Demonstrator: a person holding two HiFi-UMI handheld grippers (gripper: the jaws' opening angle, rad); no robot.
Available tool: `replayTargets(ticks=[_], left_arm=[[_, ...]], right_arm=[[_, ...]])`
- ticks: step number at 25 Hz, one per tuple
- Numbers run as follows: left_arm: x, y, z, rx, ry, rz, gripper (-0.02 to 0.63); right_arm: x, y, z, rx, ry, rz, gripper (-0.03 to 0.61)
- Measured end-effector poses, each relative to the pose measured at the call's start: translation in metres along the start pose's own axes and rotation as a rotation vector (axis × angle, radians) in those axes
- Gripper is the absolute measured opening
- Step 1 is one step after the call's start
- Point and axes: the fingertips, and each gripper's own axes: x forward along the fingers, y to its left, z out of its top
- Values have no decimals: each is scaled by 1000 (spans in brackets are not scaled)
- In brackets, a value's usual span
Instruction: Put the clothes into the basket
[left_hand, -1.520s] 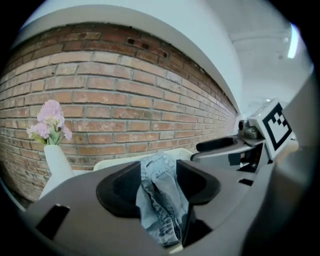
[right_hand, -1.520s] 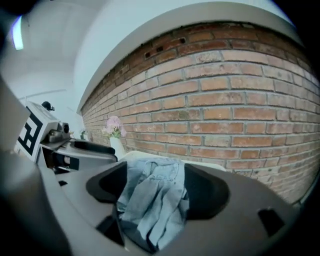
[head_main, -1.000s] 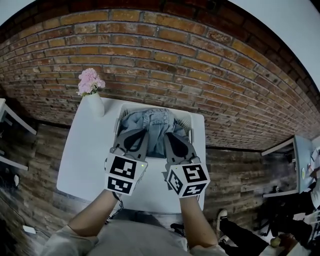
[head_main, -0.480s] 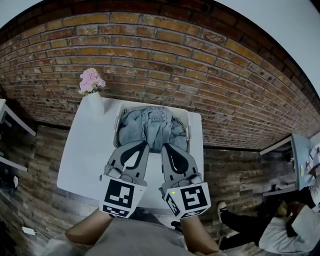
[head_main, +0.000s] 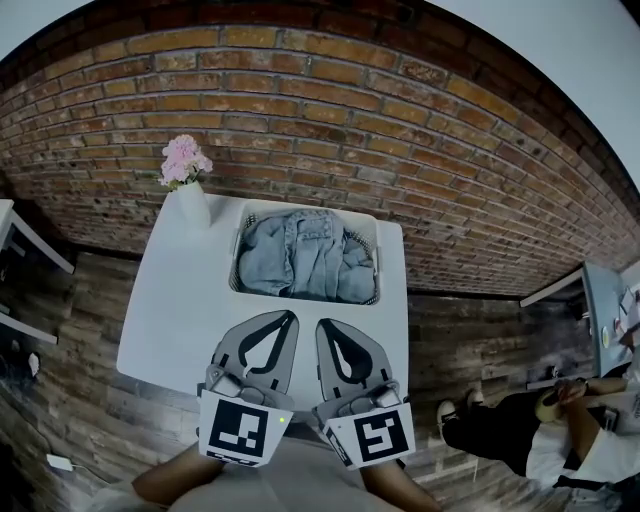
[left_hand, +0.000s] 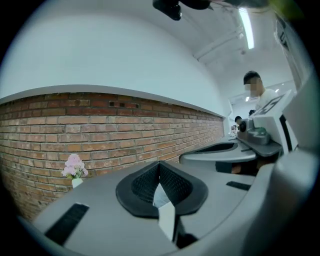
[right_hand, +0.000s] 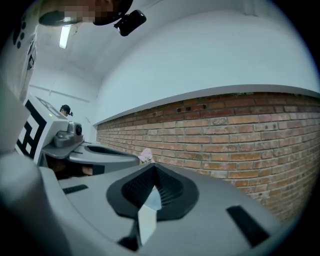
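The left claw (head_main: 289, 317) and the right claw (head_main: 323, 325) are held side by side above the near edge of the bench, both about level and pointing toward its far edge. Each claw has its jaws closed together, with nothing between them. The left forearm (head_main: 165, 480) and the right forearm (head_main: 390, 490) show only a little behind the claws, close to the body.

I record a brick wall (head_main: 300, 110) ahead of the left gripper (head_main: 291, 319), with a white wall (head_main: 570, 70) above it. A white table (head_main: 170, 300) lies under the gripper, close to the brick. The plank floor (head_main: 60, 340) shows either side. Left desk (head_main: 22, 238) and right desk (head_main: 600, 300) stand well off. A strip light (left_hand: 244, 25) is lit up to the gripper's right.
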Motion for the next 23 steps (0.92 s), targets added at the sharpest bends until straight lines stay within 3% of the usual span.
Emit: replayTargets(ticks=[23], left_arm=[[-29,-10,-37,-40,35,-64,8]], right_arm=[[-17,25,-30,22,19,-51,6]])
